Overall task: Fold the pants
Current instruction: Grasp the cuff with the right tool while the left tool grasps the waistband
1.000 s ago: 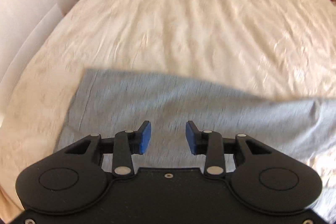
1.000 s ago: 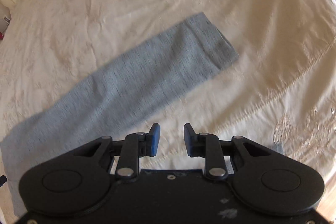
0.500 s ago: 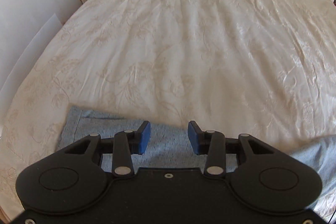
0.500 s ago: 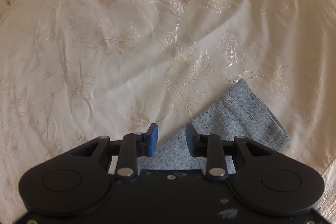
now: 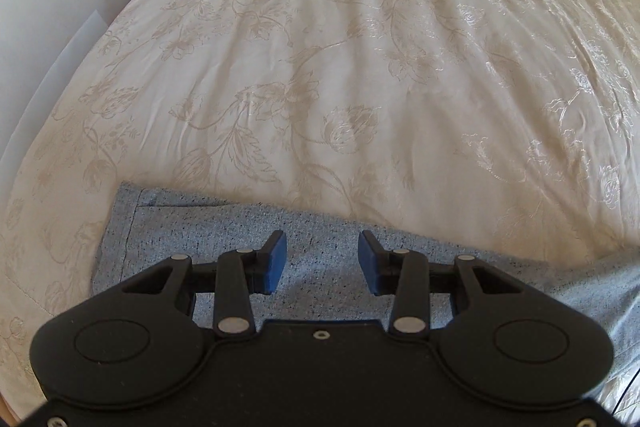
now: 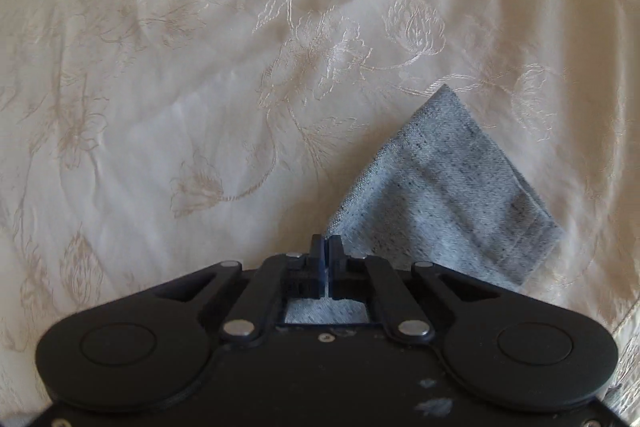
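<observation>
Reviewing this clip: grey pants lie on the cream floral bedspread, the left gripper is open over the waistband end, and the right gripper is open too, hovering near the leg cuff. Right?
Not quite. The right gripper is shut, not open: the right wrist view shows its blue pads pressed together on the edge of the pants near the cuff. The rest holds: the left gripper is open over the waistband end on the bedspread.

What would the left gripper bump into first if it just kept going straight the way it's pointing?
Probably the grey pants: the left gripper, jaws open, points down at that cloth, which lies flat on the cream bedspread. Nothing else shows in its line, though how near the fabric is stays unclear.
</observation>
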`<state>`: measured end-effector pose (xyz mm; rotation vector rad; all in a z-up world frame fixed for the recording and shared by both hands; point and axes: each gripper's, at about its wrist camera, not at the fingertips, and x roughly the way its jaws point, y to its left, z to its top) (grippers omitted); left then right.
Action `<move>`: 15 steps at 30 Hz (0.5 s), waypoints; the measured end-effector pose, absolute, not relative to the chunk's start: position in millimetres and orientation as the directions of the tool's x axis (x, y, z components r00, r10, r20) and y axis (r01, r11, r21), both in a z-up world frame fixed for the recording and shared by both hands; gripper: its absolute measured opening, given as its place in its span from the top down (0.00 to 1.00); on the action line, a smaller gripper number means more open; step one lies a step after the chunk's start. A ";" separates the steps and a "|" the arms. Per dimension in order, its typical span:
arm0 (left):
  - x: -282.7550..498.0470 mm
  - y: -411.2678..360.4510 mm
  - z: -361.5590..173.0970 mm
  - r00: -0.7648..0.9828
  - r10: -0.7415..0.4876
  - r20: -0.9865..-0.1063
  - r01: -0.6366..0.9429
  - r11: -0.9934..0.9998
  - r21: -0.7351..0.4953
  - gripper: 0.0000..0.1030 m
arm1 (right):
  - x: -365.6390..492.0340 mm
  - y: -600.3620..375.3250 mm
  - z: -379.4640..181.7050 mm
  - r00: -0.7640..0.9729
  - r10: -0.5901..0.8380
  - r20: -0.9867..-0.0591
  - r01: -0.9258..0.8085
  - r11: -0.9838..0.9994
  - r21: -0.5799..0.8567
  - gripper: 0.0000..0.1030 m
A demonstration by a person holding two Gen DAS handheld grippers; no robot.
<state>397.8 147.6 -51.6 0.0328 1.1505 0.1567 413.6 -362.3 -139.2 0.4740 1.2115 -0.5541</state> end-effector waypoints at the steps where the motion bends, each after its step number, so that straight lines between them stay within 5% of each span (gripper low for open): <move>1: 401.2 145.7 -52.6 0.400 0.135 -0.907 -0.104 0.989 0.101 0.52 | 397.0 -362.1 -130.2 0.272 -0.145 -0.951 0.624 0.779 0.060 0.98; 7: 420.3 128.1 -60.8 0.388 0.067 -0.919 -0.083 0.996 0.038 0.52 | 299.7 -370.9 -124.5 0.281 -0.091 -0.955 0.681 0.720 0.132 0.98; 15: 446.6 102.3 -92.2 0.265 -0.041 -0.963 -0.090 0.994 -0.067 0.52 | 270.8 -352.2 -168.3 0.221 -0.079 -0.972 0.700 0.707 0.102 0.98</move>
